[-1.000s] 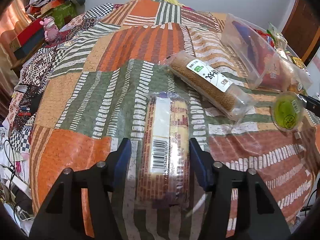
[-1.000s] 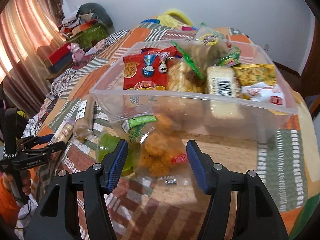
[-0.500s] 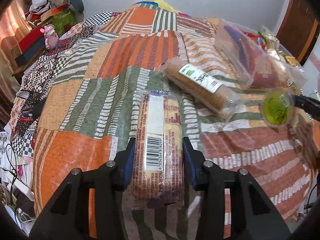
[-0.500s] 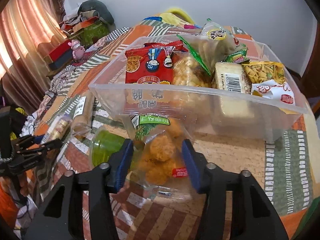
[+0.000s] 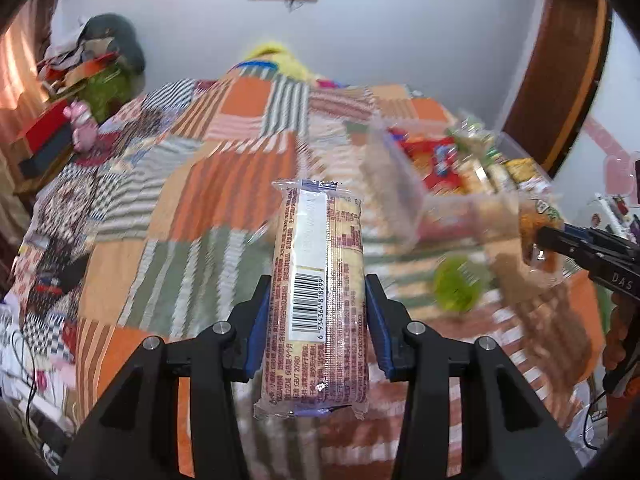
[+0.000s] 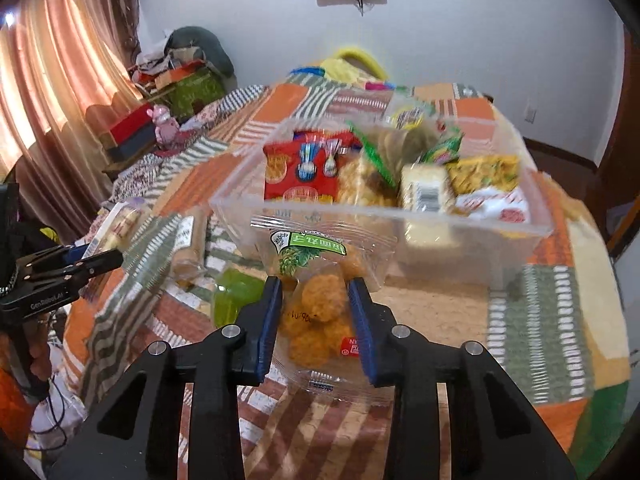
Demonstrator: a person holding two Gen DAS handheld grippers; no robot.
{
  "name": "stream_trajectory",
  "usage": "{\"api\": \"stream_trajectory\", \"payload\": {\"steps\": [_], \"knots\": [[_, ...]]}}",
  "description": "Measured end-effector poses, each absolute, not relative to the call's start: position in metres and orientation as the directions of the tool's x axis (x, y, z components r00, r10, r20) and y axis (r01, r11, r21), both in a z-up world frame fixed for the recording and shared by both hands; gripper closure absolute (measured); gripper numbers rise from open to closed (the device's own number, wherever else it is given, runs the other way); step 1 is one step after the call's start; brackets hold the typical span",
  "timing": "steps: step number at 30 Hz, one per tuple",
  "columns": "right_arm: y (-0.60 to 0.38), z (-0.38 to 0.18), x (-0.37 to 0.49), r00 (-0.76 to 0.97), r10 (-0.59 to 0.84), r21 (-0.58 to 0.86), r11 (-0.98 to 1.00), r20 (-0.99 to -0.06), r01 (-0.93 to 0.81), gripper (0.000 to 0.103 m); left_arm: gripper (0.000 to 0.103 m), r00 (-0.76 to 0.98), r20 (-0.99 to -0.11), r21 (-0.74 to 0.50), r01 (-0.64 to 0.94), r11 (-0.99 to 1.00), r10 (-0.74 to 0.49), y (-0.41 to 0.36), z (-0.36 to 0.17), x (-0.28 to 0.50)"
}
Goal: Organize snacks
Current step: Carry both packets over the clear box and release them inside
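Observation:
My left gripper point(image 5: 317, 312) is shut on a long clear-wrapped biscuit pack point(image 5: 318, 280) with a barcode label, lifted off the patchwork bedspread point(image 5: 192, 184). In the right wrist view that pack point(image 6: 116, 228) shows at the left in the same gripper point(image 6: 96, 258). My right gripper point(image 6: 314, 312) is shut on a clear bag of orange fried snacks point(image 6: 320, 304) with a green label, held above the cover in front of the clear plastic bin point(image 6: 400, 220). The left wrist view catches this bag point(image 5: 534, 232) at its right edge.
The bin holds several snack packs, among them a red bag point(image 6: 304, 168). A green cup point(image 6: 236, 296) and a brown wafer roll pack point(image 6: 188, 244) lie on the bedspread left of the bin. Boxes and clutter point(image 6: 168, 92) sit at the far left by the curtain.
Both grippers closed on their packs and lifted them. The biscuit pack rose off the bedspread; the fried-snack bag came up toward the bin.

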State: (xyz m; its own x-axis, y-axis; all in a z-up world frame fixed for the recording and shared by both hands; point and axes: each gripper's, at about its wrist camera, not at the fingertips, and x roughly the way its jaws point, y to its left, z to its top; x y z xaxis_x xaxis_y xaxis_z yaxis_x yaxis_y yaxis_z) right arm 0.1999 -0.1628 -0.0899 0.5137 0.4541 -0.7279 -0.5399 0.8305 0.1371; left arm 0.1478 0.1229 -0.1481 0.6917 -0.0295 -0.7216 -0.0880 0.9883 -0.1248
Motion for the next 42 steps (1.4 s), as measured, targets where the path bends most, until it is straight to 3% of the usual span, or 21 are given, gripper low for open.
{"api": "stream_trajectory", "payload": {"steps": [11,25,42], "knots": [[-0.177,-0.056,0.221,0.632,0.438,0.113,0.866,-0.639,-0.487,0.071,0.059,0.748,-0.648,-0.164,0.046,0.985,-0.143,0.070,-0.109,0.201],[-0.194,-0.039,0.281,0.719,0.370,0.101,0.916,-0.589,-0.389,0.071,0.059,0.761,-0.624,-0.167,0.092,0.982,-0.177,0.041,-0.101,0.284],[-0.189,-0.083,0.318,0.666,0.293,0.055,0.934,-0.686,-0.353,0.072,0.059,0.698,-0.698,-0.162,0.060,0.985,-0.157,0.039,-0.148,0.317]]}}
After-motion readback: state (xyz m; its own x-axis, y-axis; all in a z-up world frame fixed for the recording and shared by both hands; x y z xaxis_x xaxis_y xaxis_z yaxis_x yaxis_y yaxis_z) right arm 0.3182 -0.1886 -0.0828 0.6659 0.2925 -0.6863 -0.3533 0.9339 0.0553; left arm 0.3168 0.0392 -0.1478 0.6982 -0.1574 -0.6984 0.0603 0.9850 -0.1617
